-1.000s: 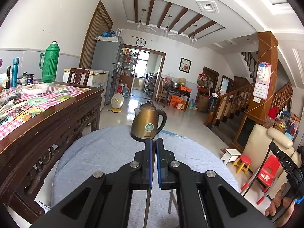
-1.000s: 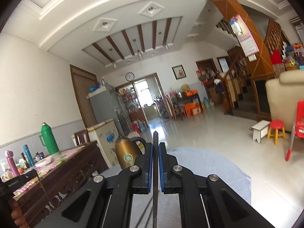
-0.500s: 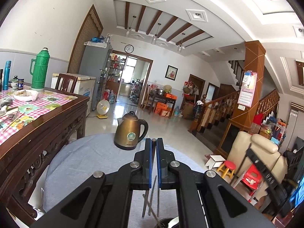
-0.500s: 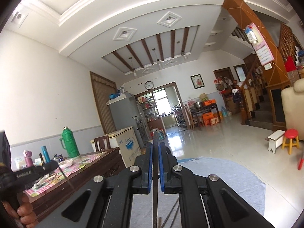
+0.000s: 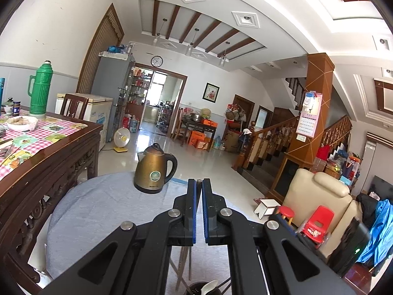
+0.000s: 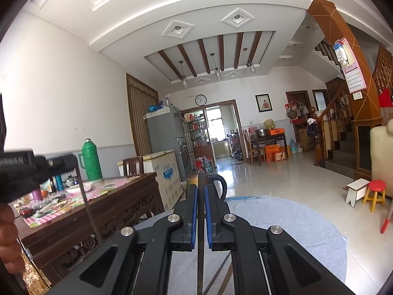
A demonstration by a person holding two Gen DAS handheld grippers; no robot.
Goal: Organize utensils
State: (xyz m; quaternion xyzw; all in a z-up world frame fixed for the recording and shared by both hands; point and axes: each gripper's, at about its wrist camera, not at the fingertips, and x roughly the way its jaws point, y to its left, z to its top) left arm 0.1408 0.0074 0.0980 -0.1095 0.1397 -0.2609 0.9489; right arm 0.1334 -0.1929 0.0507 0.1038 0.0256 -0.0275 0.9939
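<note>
My left gripper (image 5: 199, 184) is shut on a thin dark chopstick, whose end shows between the blue pads. In the right wrist view that gripper (image 6: 70, 162) sits at the left edge, and the chopstick (image 6: 89, 209) hangs down from it. My right gripper (image 6: 201, 186) is shut on a second dark chopstick (image 6: 201, 175), which stands upright through its pads. A dark utensil holder (image 5: 196, 288) with a white spoon (image 5: 208, 286) and more chopsticks (image 5: 183, 263) sits below the left gripper, partly hidden by it.
A bronze kettle (image 5: 153, 172) stands on the round table with a grey-blue cloth (image 5: 98, 209). To the left is a carved wooden table (image 5: 49, 162) carrying a green thermos (image 5: 39, 88), a bowl and clutter. A hand (image 6: 7, 233) shows at the left edge.
The left gripper rose and swung right, so the kettle slid left and the utensil holder came into view below. The right gripper moved sideways, and the left gripper now looms larger at its left.
</note>
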